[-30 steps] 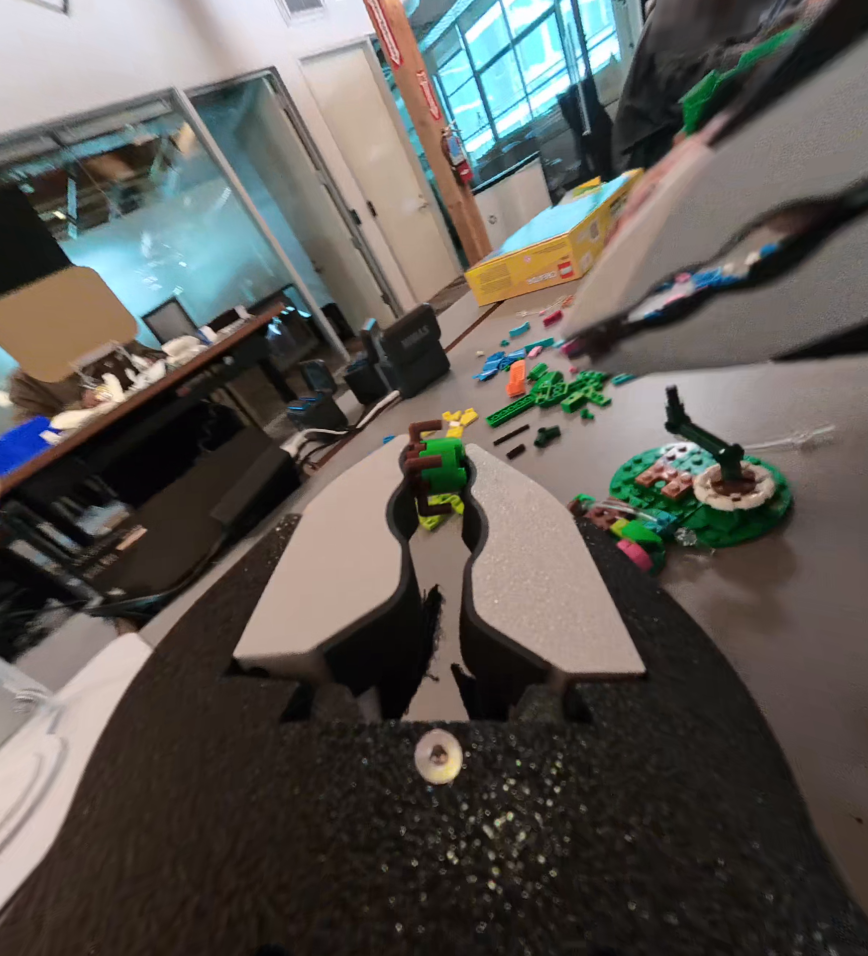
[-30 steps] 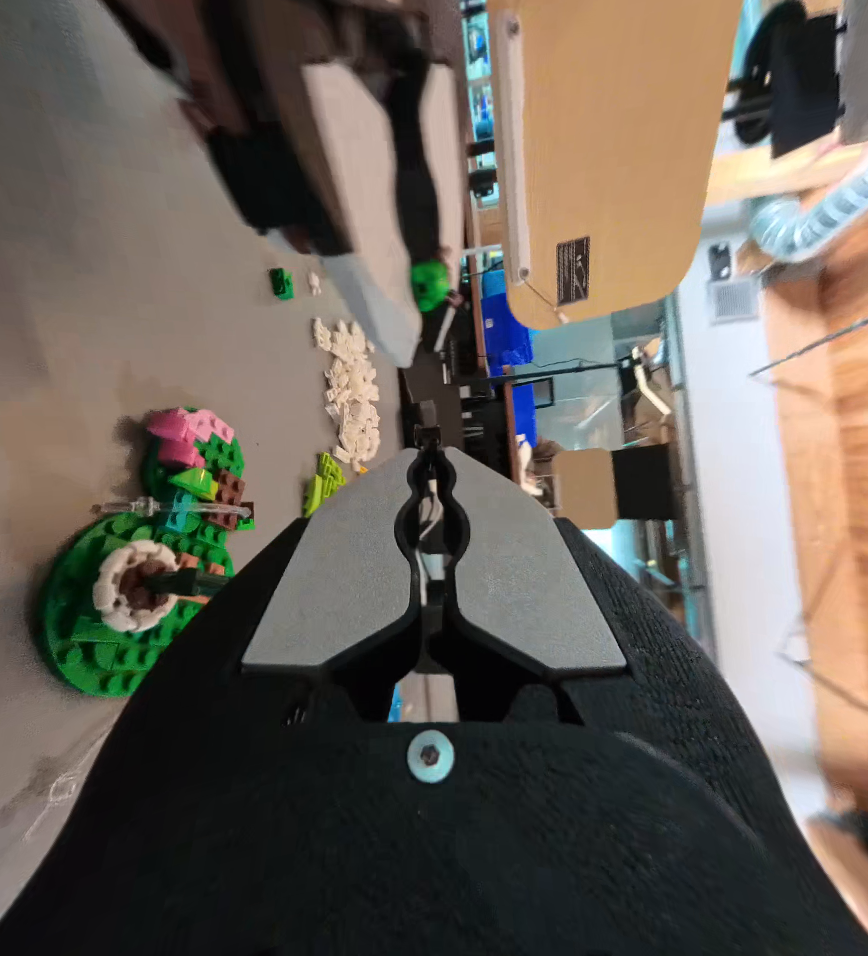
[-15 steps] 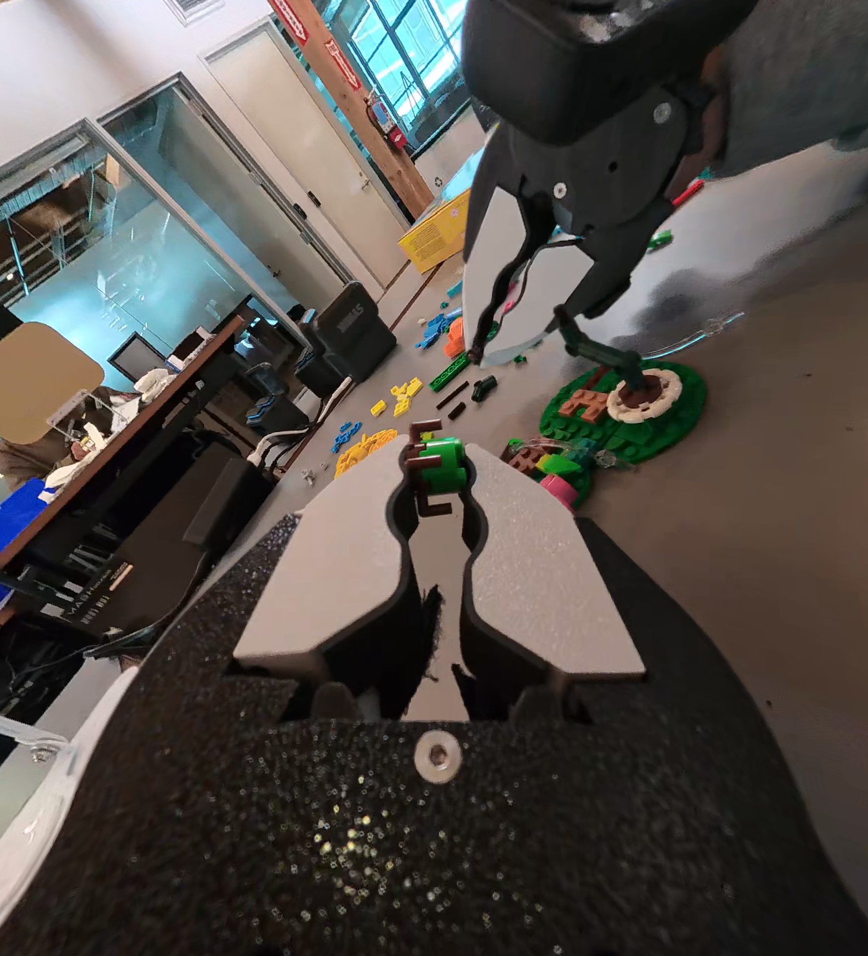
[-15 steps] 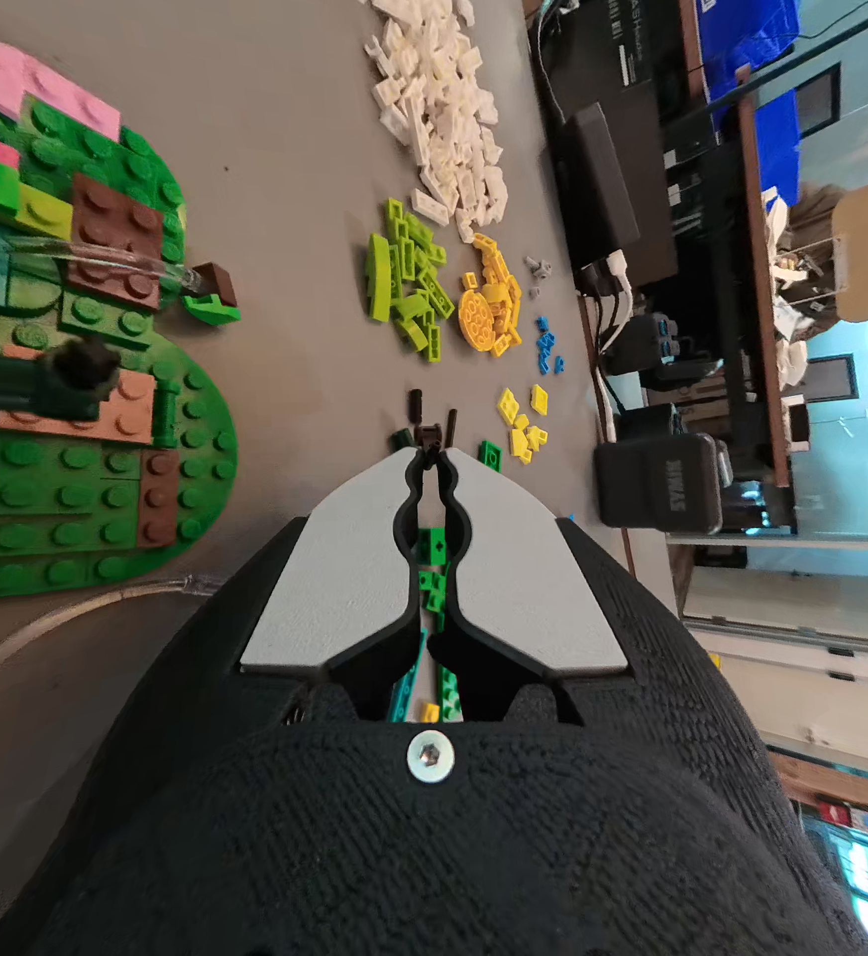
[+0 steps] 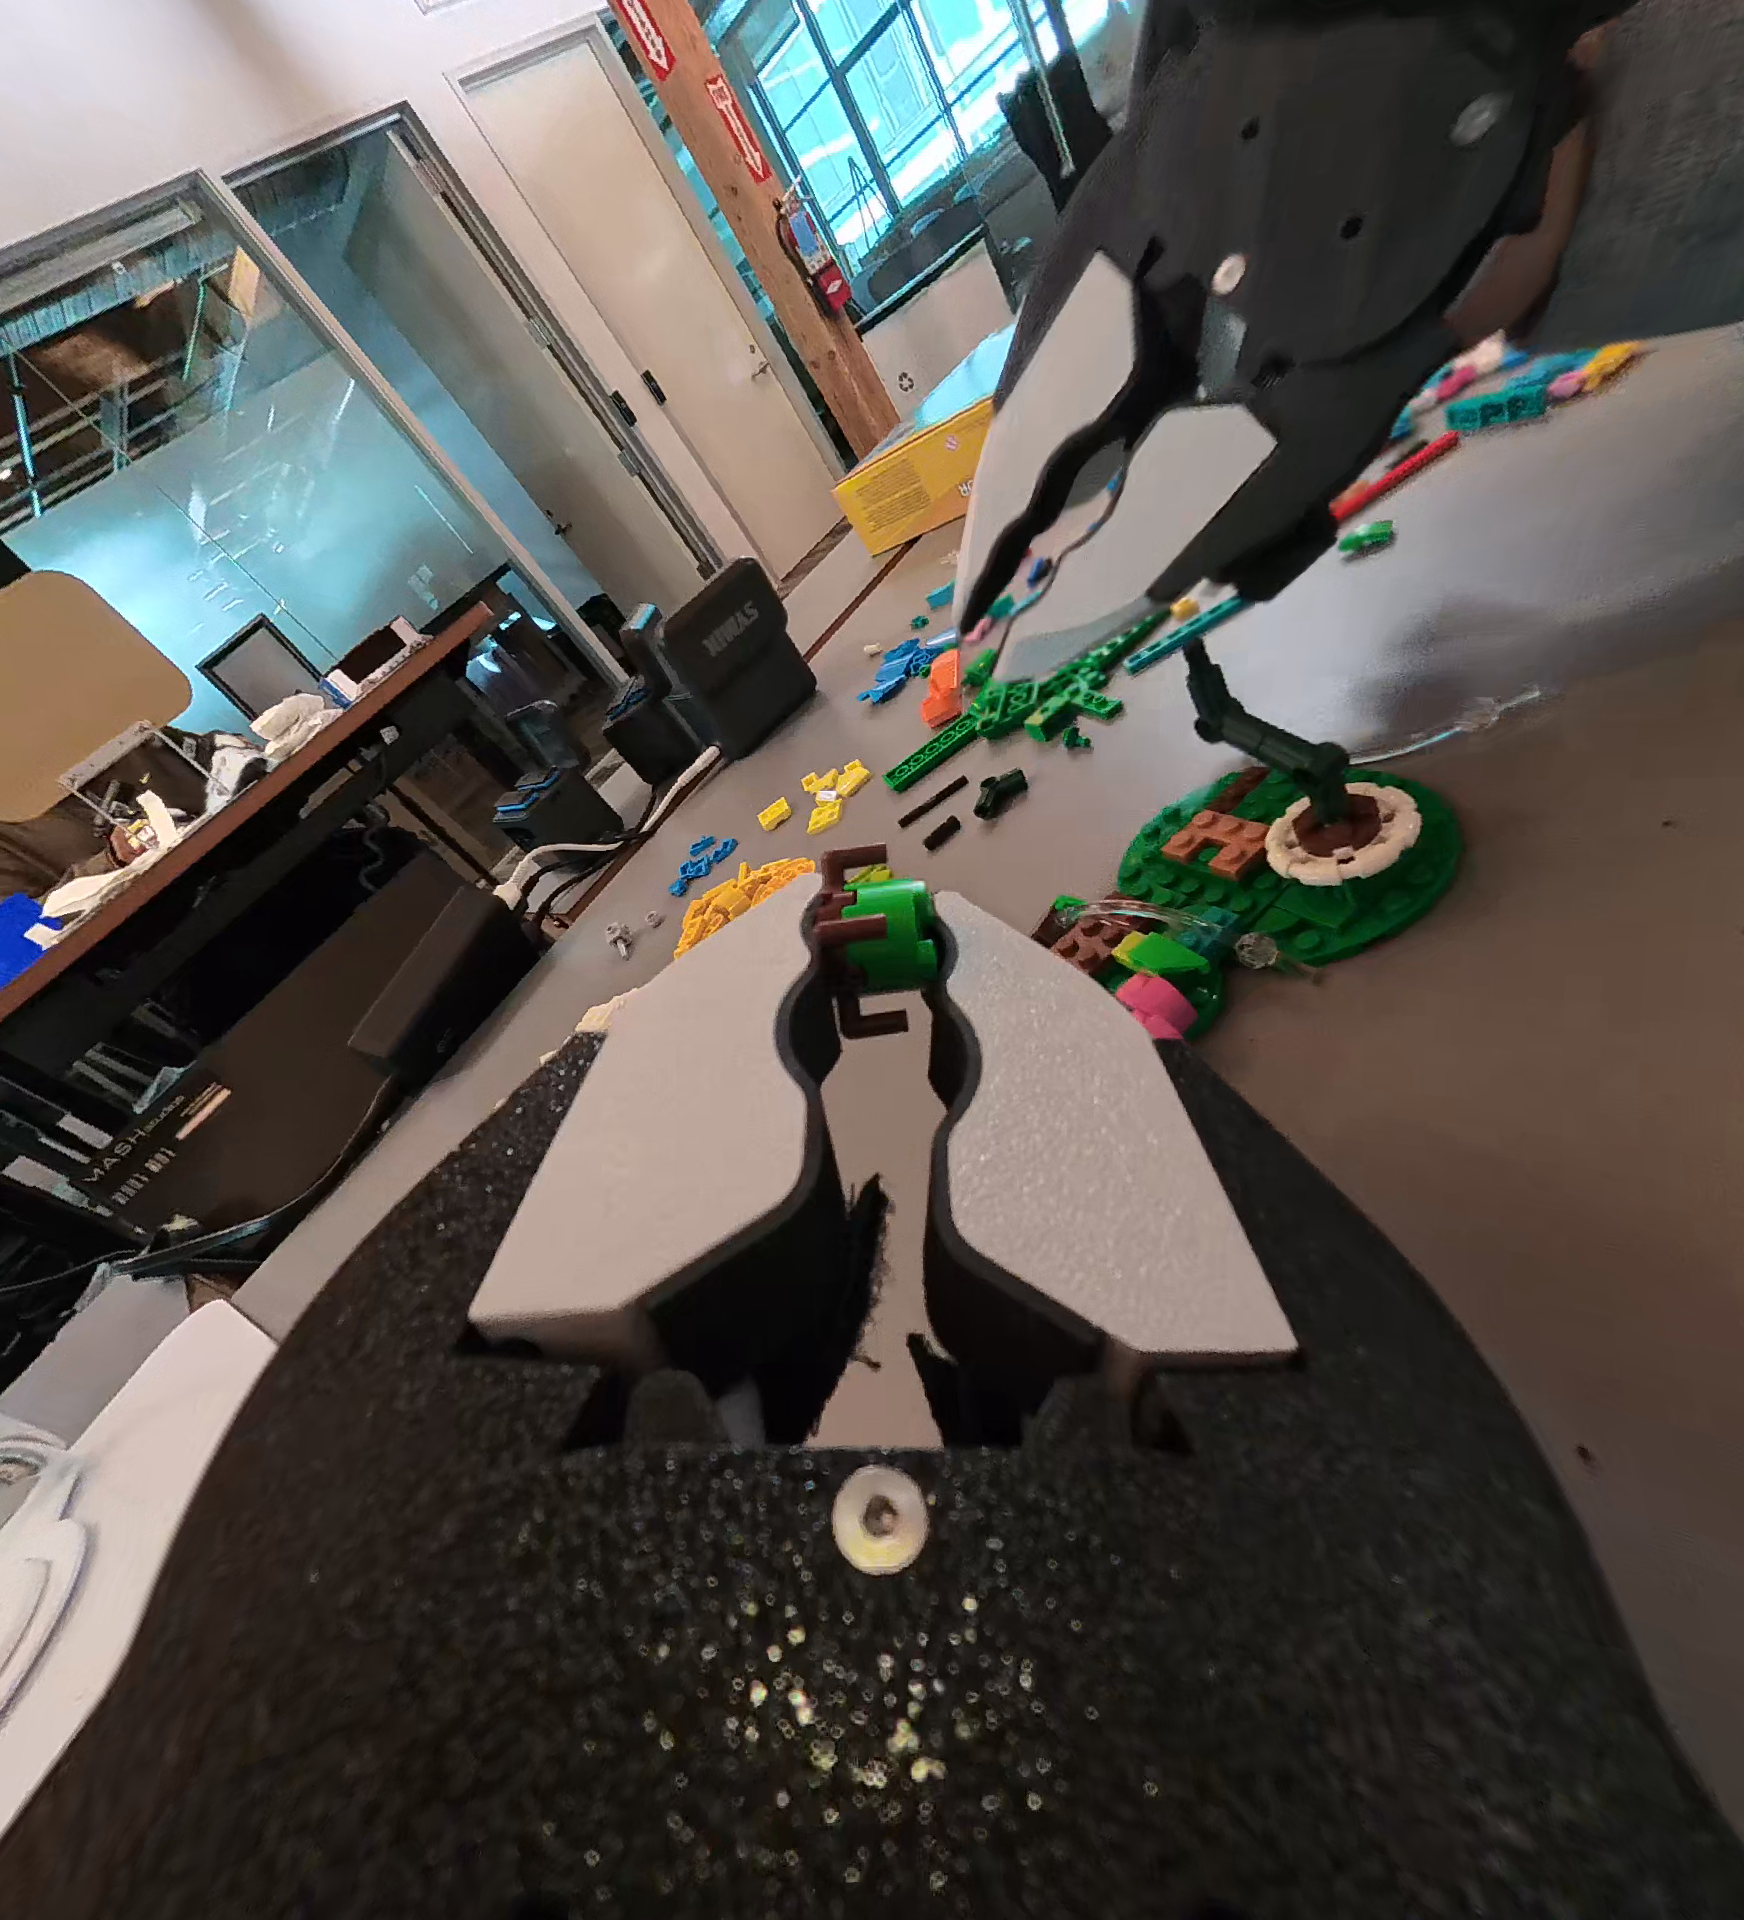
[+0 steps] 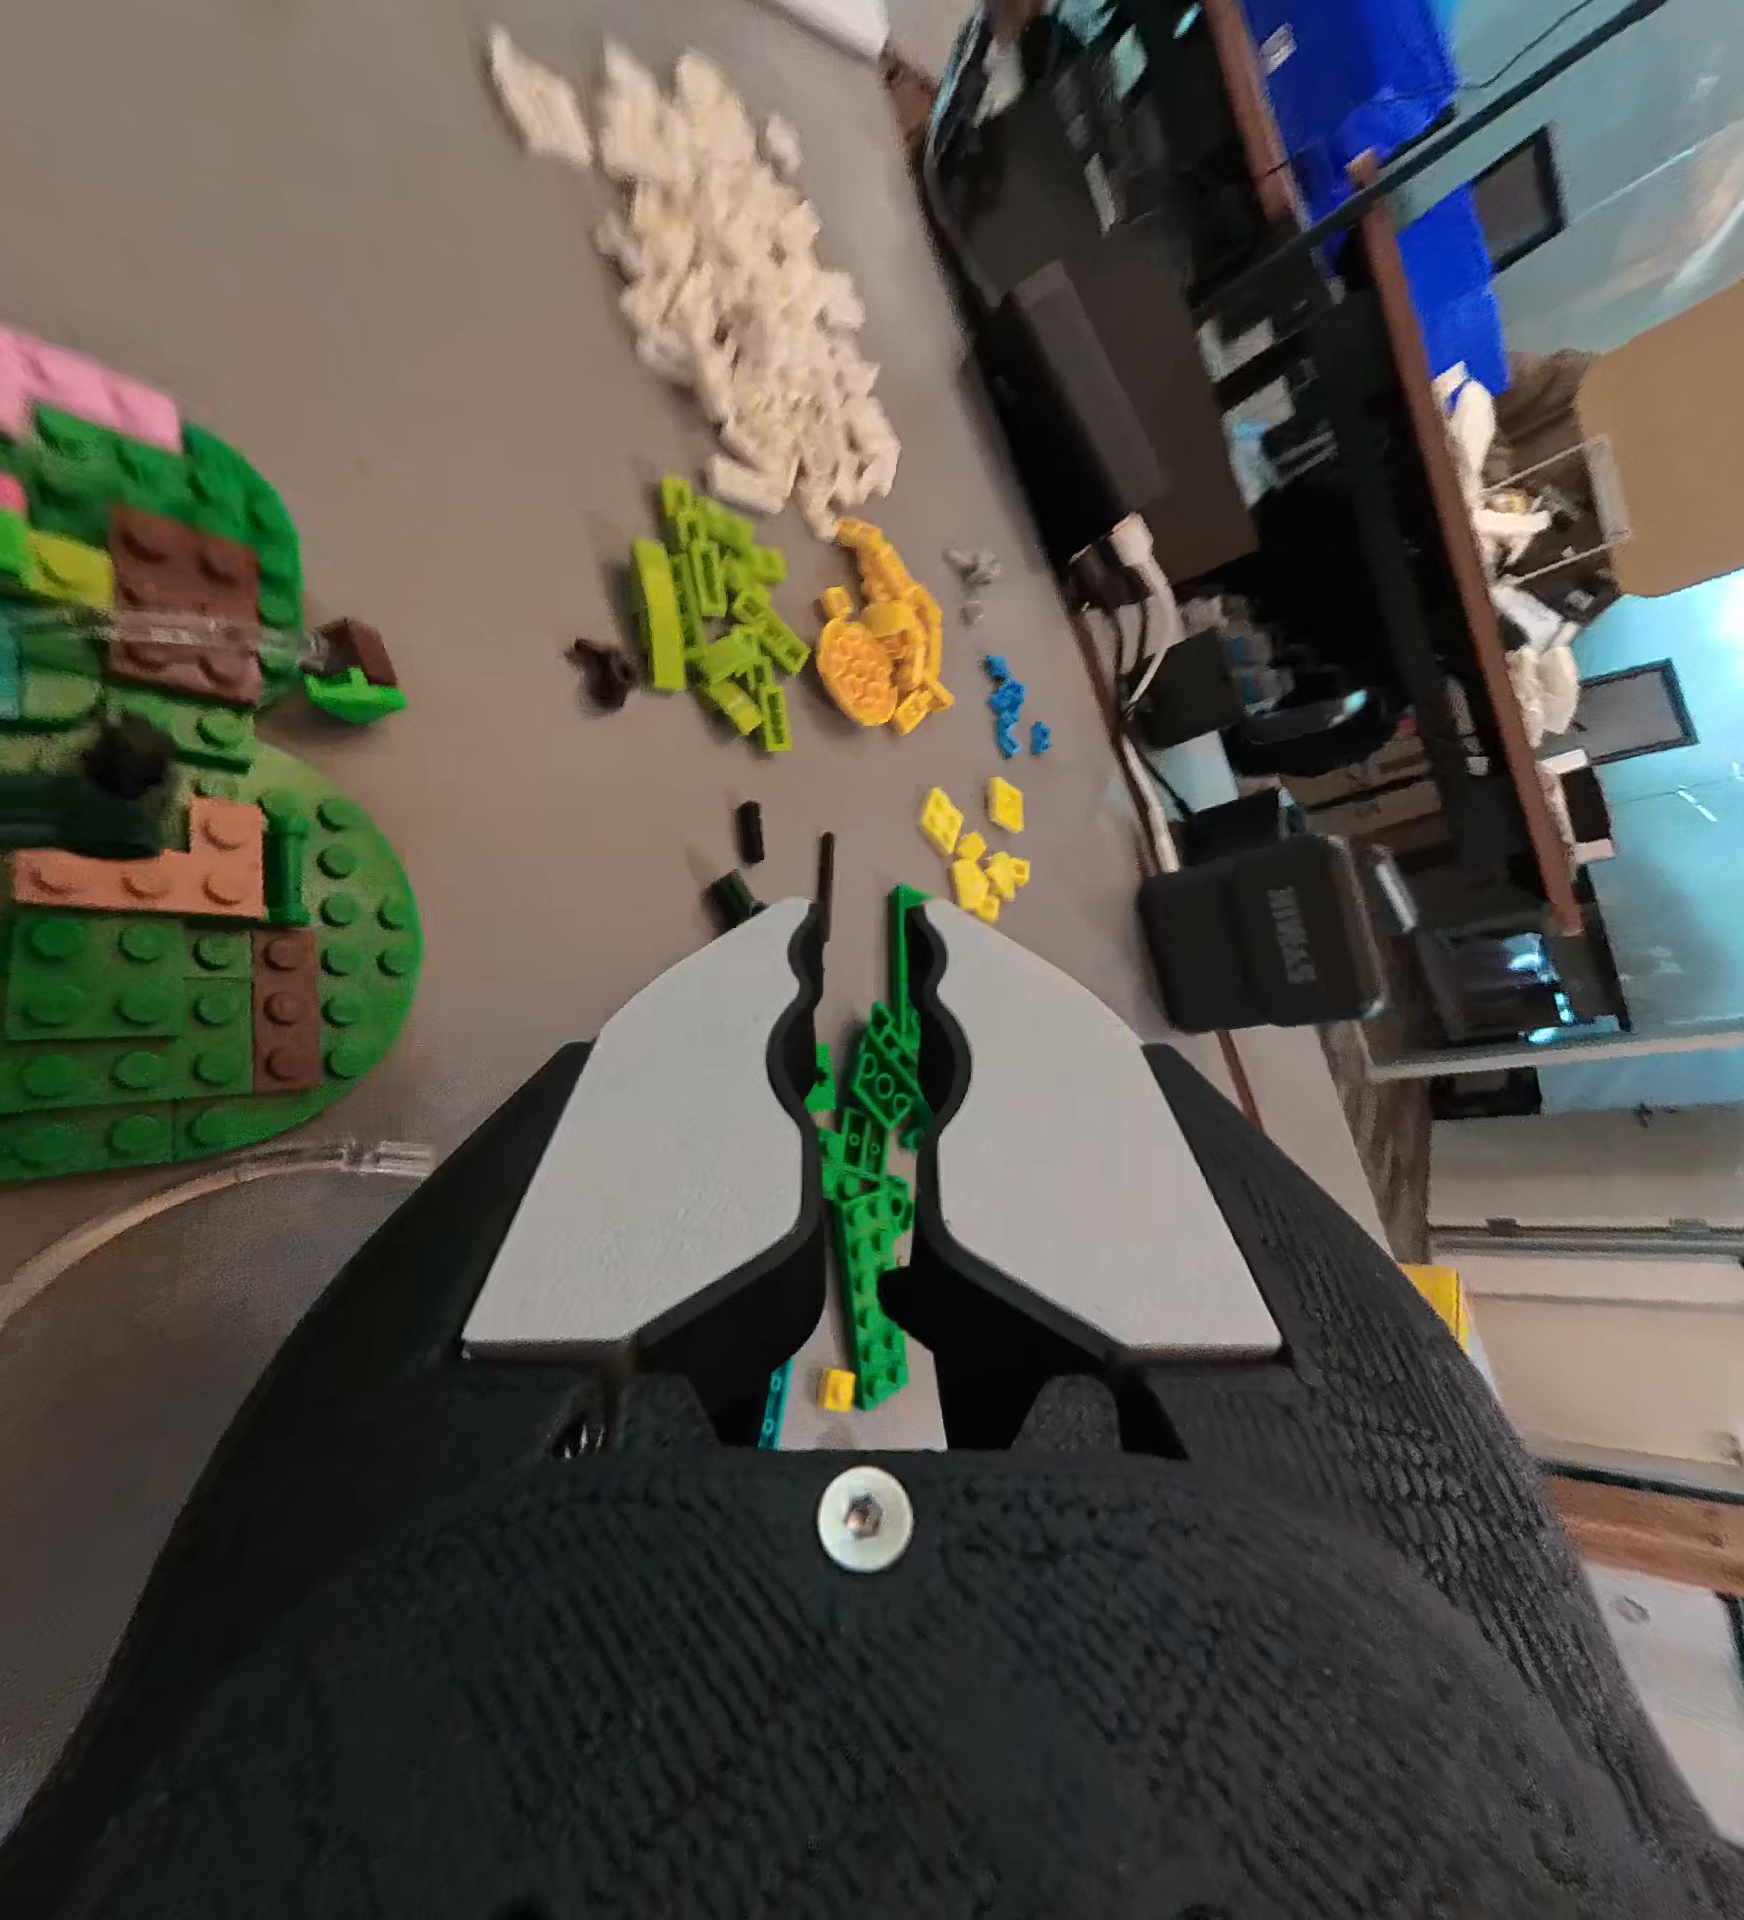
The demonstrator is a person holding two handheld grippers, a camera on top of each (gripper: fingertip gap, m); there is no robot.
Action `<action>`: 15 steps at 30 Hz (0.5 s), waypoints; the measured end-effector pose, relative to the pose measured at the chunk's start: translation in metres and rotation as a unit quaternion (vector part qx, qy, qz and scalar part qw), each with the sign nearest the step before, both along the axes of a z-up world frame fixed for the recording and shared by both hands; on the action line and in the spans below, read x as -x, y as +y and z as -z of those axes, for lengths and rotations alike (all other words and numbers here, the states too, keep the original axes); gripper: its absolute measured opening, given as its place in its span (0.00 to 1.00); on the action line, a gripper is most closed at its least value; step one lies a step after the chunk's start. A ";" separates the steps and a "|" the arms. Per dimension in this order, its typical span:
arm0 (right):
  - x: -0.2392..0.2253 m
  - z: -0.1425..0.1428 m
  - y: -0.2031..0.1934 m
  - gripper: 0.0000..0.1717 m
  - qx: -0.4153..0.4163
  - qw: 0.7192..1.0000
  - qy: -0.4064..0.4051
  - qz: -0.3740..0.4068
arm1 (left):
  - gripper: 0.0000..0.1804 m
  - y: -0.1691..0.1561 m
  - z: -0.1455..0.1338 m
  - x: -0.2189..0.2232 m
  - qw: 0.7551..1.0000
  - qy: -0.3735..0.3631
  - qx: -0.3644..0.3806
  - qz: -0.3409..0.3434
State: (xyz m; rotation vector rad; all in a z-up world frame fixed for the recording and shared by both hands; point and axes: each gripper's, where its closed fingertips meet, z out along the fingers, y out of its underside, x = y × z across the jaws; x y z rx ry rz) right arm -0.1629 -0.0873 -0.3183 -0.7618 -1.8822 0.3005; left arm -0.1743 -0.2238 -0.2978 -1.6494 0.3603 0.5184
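**Item 1: left gripper (image 5: 873,925).** Clenched on a small green rounded piece (image 5: 889,935) with thin brown twigs (image 5: 852,862) on its side. Both pads press on the green body, and the piece is held clear of the surface (image 5: 1470,1143).
- Handling note (judgement): the pressure is best kept on the green body. The twigs look thin enough to pivot or pop off if squeezed or knocked.

**Item 2: right gripper (image 6: 863,920).** Released, with its jaws apart and nothing between the tips.
- In its own view a black rod (image 6: 826,862) lies on the surface at 12 o'clock.
- Loose green plates (image 6: 873,1143) lie on the surface below the fingers.
- Yellow pieces (image 6: 982,852) are at 1 o'clock.
- The lime pieces (image 6: 712,623) and the white pile (image 6: 743,291) are at 11 o'clock.

**Item 3: round green base (image 5: 1367,894).** Sits on the surface at 2 o'clock from the left gripper. It carries a white ring (image 5: 1346,831) and a leaning dark green stem (image 5: 1252,727). The right gripper's tips hang just above the top of the stem.

**Change record.**
- Half a second ago the right gripper's jaws were almost together, at the top of the stem. They are now parted and slightly off it.
- The left gripper's hold on the green piece is unchanged.
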 end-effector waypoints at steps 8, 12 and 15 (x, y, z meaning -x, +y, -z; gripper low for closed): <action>-0.020 -0.050 -0.075 0.09 0.091 0.983 0.098 -0.127 | 0.07 0.000 -0.001 0.002 1.000 -0.007 -0.002 -0.002; -0.019 -0.070 -0.123 0.11 0.106 0.972 0.125 -0.167 | 0.07 -0.001 -0.004 0.005 1.000 -0.012 -0.013 -0.010; -0.013 -0.069 -0.142 0.12 0.038 0.973 0.150 -0.172 | 0.07 -0.002 -0.006 0.006 1.000 -0.012 -0.023 -0.015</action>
